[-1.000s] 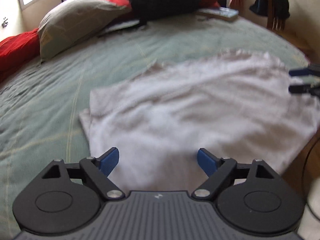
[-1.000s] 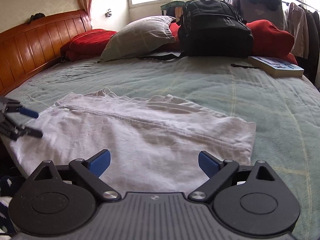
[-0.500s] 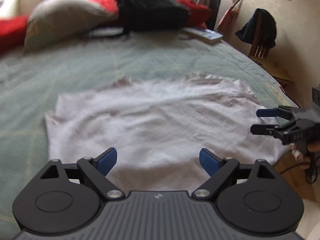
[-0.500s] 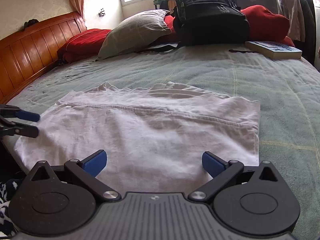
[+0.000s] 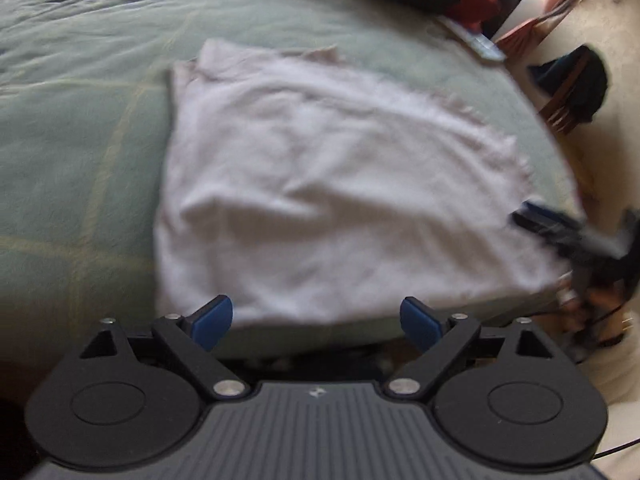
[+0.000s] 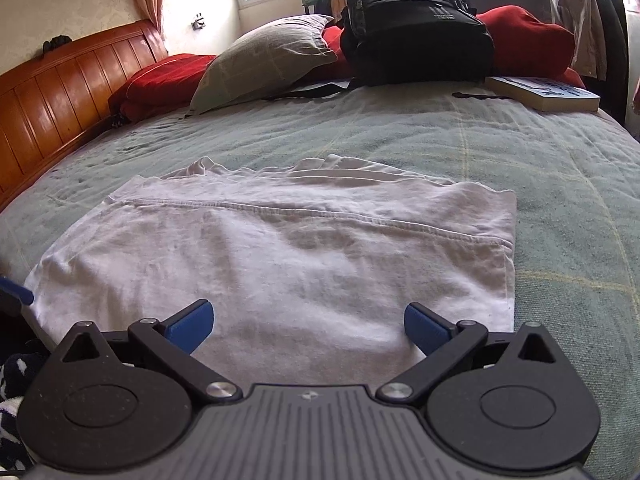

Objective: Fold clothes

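Both sets of fingers are spread wide with nothing between them. The left gripper (image 5: pixel 318 318) hangs just off the near edge of the bed (image 5: pixel 72 168), and the right gripper (image 6: pixel 308 326) sits low over the near hem of the shirt (image 6: pixel 288 256), not pinching it yet as far as the view shows.

The shirt is a white cotton tee, already folded at least once judging by the stitched hem running across its top layer. It lies flat on the green bedspread, right along the bed's near edge, with the near corner on the left gripper's side at or slightly over that edge.

Handling-wise it looks light, floppy and not slippery at all. Thin knit like that probably drapes and sags the second it's lifted, so a one-point pinch would likely let it bunch up. Best bet seems to be one gripper on each near corner, catching all layers at once, then carrying them over toward the far side. The soft bedding underneath may make it tricky to get a finger under the cloth.

The backpack (image 6: pixel 416 24), pillow (image 6: pixel 264 60) and book (image 6: pixel 544 90) are well apart at the far side.
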